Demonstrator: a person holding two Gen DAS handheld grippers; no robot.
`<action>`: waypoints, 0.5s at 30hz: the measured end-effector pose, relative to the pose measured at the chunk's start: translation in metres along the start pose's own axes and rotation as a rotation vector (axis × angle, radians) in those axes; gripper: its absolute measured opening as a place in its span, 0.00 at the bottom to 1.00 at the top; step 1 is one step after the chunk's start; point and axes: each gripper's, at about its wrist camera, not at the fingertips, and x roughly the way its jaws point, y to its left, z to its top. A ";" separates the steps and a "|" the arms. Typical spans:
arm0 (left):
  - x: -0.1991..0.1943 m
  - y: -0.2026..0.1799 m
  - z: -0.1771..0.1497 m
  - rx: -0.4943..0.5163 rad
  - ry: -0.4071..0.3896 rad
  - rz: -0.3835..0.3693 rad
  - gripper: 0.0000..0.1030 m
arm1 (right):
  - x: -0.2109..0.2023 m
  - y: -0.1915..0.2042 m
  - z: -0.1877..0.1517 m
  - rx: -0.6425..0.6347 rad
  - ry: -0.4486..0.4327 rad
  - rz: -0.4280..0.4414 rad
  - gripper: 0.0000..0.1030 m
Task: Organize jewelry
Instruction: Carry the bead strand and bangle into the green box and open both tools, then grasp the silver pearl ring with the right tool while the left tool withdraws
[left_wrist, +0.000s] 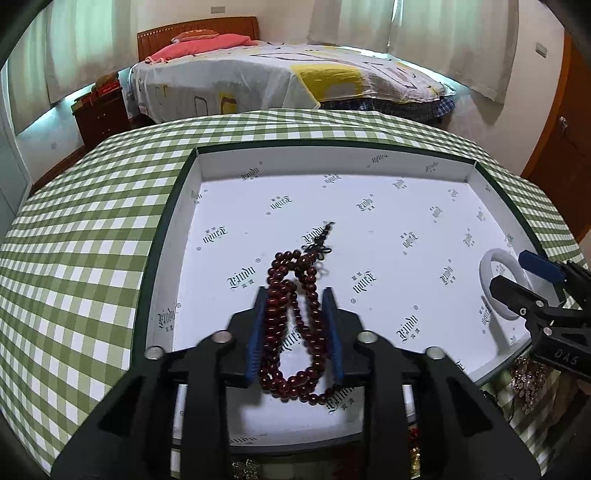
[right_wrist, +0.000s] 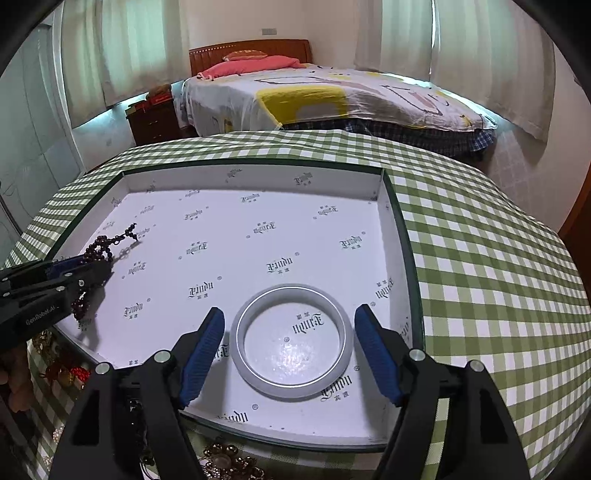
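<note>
Beyond the checked surface (right_wrist: 480, 258), a bed (right_wrist: 332, 99) against curtained walls. On the surface, a wide shallow tray (left_wrist: 173, 236), low-walled, mostly bare white floor toward its far edge. Left of centre in it, a dark red bead necklace (left_wrist: 295, 317), lying between the left gripper (left_wrist: 295, 295) fingers (left_wrist: 258, 332), parted, pads just beside the strands. Near the right wall, a white bangle (right_wrist: 291, 339), flat, between the right gripper (right_wrist: 290, 321) fingers (right_wrist: 203, 354), spread wide, not touching. Only in the right view, gold ornaments (right_wrist: 229, 461) along the near rim.
</note>
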 end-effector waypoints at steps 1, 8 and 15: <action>0.000 -0.001 0.000 0.003 -0.002 0.000 0.37 | 0.000 0.000 0.000 -0.002 0.001 0.000 0.70; -0.007 0.001 -0.003 -0.017 -0.009 -0.018 0.49 | -0.013 -0.003 0.000 0.037 -0.032 0.021 0.70; -0.050 -0.004 -0.013 -0.010 -0.110 -0.009 0.62 | -0.055 0.009 -0.008 0.048 -0.116 0.016 0.70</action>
